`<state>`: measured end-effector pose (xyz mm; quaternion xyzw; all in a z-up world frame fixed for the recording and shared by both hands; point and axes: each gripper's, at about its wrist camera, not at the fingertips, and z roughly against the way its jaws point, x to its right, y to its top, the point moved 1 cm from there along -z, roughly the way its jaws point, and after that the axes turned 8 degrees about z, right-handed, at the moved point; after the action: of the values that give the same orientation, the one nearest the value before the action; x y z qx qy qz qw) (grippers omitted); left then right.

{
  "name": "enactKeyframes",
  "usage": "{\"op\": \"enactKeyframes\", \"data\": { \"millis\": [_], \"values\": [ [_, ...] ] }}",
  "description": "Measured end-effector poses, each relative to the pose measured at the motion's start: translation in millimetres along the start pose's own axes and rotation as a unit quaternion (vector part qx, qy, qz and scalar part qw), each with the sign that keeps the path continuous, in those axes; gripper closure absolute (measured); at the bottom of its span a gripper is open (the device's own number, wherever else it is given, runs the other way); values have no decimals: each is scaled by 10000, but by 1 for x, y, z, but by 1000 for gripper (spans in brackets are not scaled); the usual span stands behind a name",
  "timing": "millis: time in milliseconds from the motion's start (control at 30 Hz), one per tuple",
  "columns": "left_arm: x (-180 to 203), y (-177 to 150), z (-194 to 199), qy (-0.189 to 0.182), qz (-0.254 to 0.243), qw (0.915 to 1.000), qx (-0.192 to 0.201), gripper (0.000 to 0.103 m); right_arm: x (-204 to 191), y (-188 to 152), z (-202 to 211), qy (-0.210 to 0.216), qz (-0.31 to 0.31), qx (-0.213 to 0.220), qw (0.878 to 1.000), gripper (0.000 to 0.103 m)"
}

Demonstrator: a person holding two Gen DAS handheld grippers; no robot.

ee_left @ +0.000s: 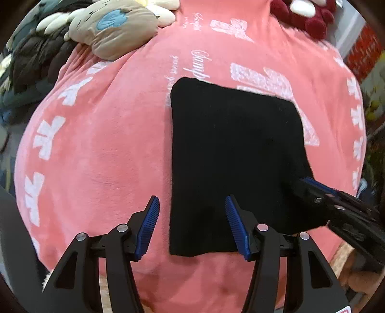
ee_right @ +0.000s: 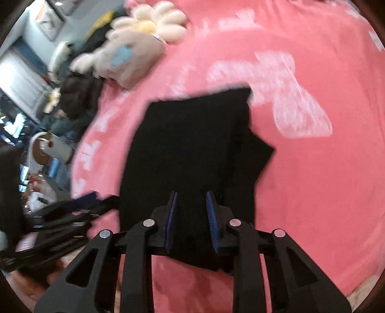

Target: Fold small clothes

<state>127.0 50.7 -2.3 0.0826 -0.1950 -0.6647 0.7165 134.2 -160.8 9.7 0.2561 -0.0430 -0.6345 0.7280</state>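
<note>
A pink fleece blanket printed with white letters and script is covering the bed. At its far side a beige plush cushion with a blue patch is lying beside a cream flower-shaped pillow, and dark quilted clothing is piling up next to them. A dark red plush toy is sitting at the far corner. Beyond the bed's edge, a white mirror stand is showing, blurred, with bright window light coming in behind it.
</note>
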Motion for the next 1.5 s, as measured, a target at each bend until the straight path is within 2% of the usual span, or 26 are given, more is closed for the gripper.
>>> {"op": "enactKeyframes", "data": {
  "millis": [100,133,167,200,233,267,333,367,433,567,633,667,733,767,800,867,967,1000,1067,1133,1233,1267,1333,1400,1433,1500],
  "values": [
    [0,-4,-5,44,-96,9999,-83,47,1,-3,8,-143,38,59,9999,81],
    [0,-4,-7,46,-102,9999,-113,47,0,-3,15,-284,68,164,9994,72],
    [-1,-5,-9,46,-102,9998,-133,47,-1,-3,23,-400,101,273,9988,56],
    [-2,-4,-10,56,-90,9998,-151,47,-1,-3,28,-485,104,349,9982,46],
    [-2,-5,-10,38,-78,9998,-171,47,0,-4,29,-553,106,390,9977,38],
    [-2,-5,-10,24,-75,9998,-174,47,0,-5,28,-588,129,353,9976,38],
    [-2,-5,-9,36,-87,9998,-163,47,5,-8,12,-551,153,-12,9984,39],
    [-1,-5,-9,37,-97,9998,-169,46,7,-9,4,-437,119,-156,9989,57],
    [-2,-7,-8,70,-79,9998,-181,45,13,-12,-3,21,-256,-375,9990,86],
    [-6,-9,-2,86,-7,9997,-209,44,5,-7,30,1139,-843,-46,9899,90],
    [-10,-10,1,95,14,9997,-203,44,2,-9,41,1353,-887,53,9868,90],
    [-11,-11,2,111,15,9997,-204,44,3,-12,36,1213,-811,-32,9893,89],
    [-11,-14,0,128,9,9996,-248,42,9,-24,8,187,-256,-481,9983,85],
    [-11,-16,-2,163,13,9995,-287,42,11,-31,-4,-265,-4,-692,9973,80],
    [-11,-18,-4,196,12,9992,-343,42,14,-36,-5,-303,-33,-708,9970,77],
    [-10,-21,-5,200,-8,9990,-406,42,17,-37,11,-45,-393,-401,9984,75],
    [-10,-28,-4,194,-39,9991,-363,41,14,-26,31,-81,-371,-99,9992,74],
    [-9,-29,-4,179,-34,9992,-369,41,14,-16,37,-130,-281,16,9995,73],
    [-7,-32,-8,199,-35,9989,-434,41,18,1,41,-215,-234,173,9993,59],
    [-2,-35,-10,191,-50,9986,-492,41,26,26,38,-218,-296,304,9989,54],
    [3,-35,-10,170,-89,9986,-500,40,31,60,20,-269,-215,228,9991,54],
    [5,-35,-10,165,-106,9985,-507,40,31,71,6,-233,-122,68,9996,57],
    [9,-34,-12,158,-140,9983,-536,40,29,87,-9,-375,126,-104,9992,78],
    [12,-33,-12,166,-150,9982,-549,40,25,102,-4,-689,374,208,9967,81],
    [14,-31,-13,147,-150,9982,-555,40,27,104,-9,-881,480,202,9948,81],
    [14,-29,-14,144,-121,9984,-540,38,38,101,-25,-918,341,-189,9950,81]
  ]
}}
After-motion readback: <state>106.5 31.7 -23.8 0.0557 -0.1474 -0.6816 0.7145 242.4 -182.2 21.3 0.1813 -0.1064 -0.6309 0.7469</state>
